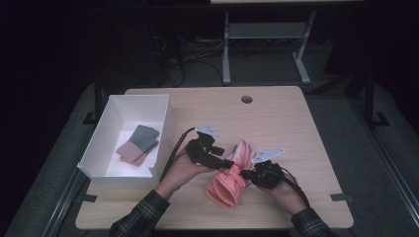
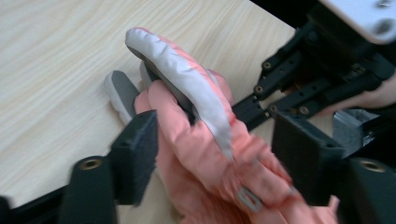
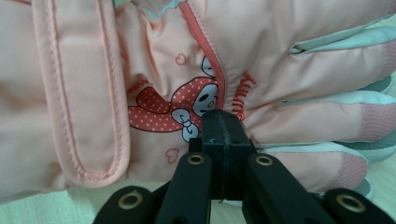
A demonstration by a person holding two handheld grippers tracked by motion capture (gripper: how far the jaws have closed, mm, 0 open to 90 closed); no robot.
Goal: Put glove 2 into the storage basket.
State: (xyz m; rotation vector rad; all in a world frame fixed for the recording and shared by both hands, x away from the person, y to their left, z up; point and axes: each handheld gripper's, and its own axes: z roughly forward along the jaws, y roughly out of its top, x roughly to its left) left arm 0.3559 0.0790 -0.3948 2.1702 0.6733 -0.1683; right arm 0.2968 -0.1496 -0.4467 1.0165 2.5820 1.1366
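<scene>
A pale wooden table [image 1: 296, 118] carries a white box [image 1: 106, 148] at its left holding folded pink and green-grey cloths [image 1: 137, 144], and near the front centre lies a pink padded glove [image 1: 230, 180], its long axis running from the front edge back and slightly right. The right gripper [image 1: 244, 173] meets the glove from the right with its jaws pinched tight together on a fold of the fabric, while the left gripper [image 1: 228, 163] comes in from the left with jaws spread wide. In the left gripper view the glove's fingers [image 2: 187, 79] lie between those open jaws, neither pad pressing, so the left is placed to close across them.
</scene>
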